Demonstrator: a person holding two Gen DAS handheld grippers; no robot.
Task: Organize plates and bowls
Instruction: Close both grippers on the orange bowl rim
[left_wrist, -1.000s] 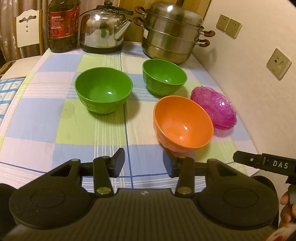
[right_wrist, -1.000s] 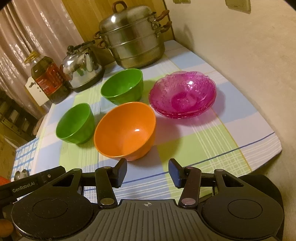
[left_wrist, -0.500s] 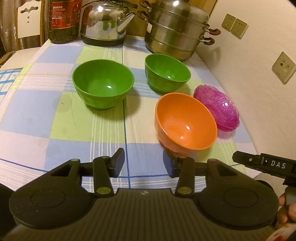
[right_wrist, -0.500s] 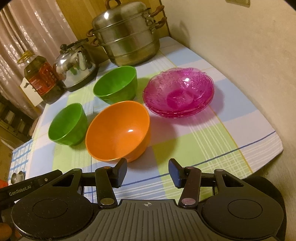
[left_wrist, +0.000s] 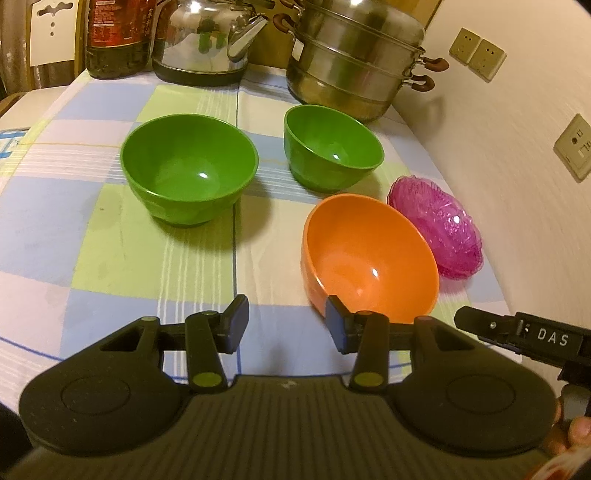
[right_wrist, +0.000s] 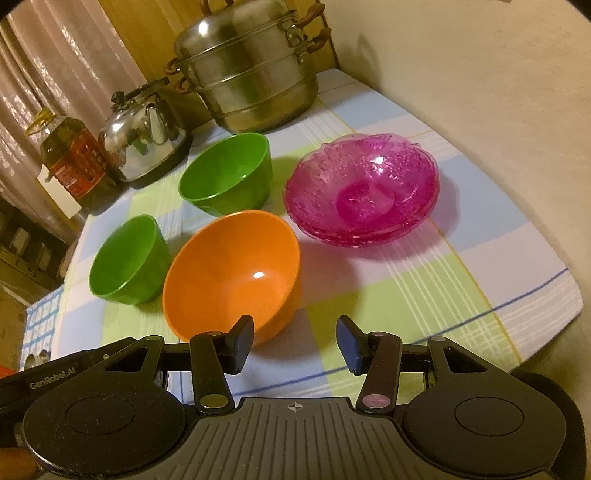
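An orange bowl (left_wrist: 369, 258) stands near the table's front, also in the right wrist view (right_wrist: 232, 273). Two green bowls stand behind it: one at left (left_wrist: 188, 170) (right_wrist: 127, 260), one further back (left_wrist: 332, 149) (right_wrist: 227, 171). A stack of pink glass plates (left_wrist: 439, 225) (right_wrist: 364, 188) lies at the right by the wall. My left gripper (left_wrist: 286, 326) is open and empty, just short of the orange bowl's left side. My right gripper (right_wrist: 295, 341) is open and empty, just short of the bowl's right side.
A steel steamer pot (left_wrist: 354, 59) (right_wrist: 251, 70), a kettle (left_wrist: 207, 37) (right_wrist: 146, 136) and an oil bottle (left_wrist: 118, 37) (right_wrist: 75, 166) stand along the back. The wall (left_wrist: 517, 184) runs along the right. The checked tablecloth (left_wrist: 74, 240) ends at the front edge (right_wrist: 517, 332).
Both grippers have moved forward toward the bowls, so the orange bowl sits closer to the fingertips. Both stay open. No bowl has moved.
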